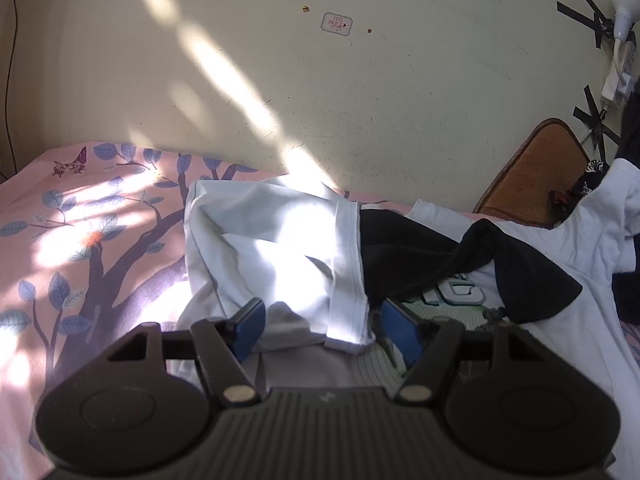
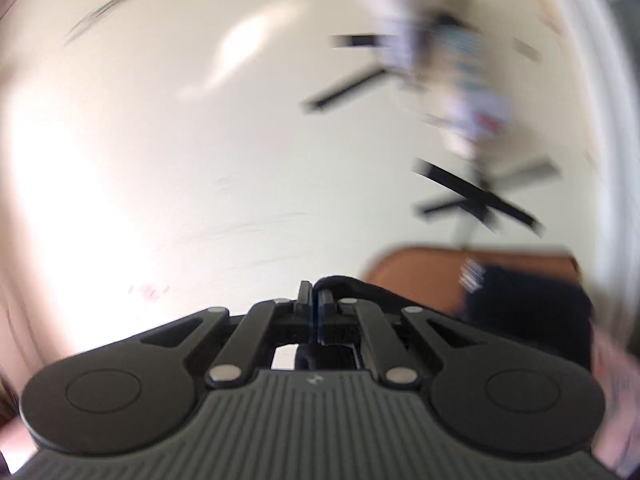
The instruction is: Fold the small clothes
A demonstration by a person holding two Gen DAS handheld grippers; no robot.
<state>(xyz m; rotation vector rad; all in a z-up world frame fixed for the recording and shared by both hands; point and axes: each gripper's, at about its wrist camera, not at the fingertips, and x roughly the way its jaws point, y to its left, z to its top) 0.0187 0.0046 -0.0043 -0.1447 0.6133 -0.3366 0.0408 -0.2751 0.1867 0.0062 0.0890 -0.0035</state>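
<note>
Pink leaf-print bedsheet (image 1: pixel 80 240) carries the unfolded heap: white garment (image 1: pixel 272 248) near-centre, black garment (image 1: pixel 420 256) to its right. Nothing looks folded yet. Left gripper (image 1: pixel 320 326) gapes above white cloth; right gripper (image 2: pixel 314 300) pinches dark fabric (image 2: pixel 344 282).

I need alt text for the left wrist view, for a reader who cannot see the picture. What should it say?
The left gripper is open, its blue-padded fingers on either side of the hem of a white garment lying on a pink bedsheet with a tree print. A black garment lies to its right over a white printed T-shirt, by a cream wall.
</note>
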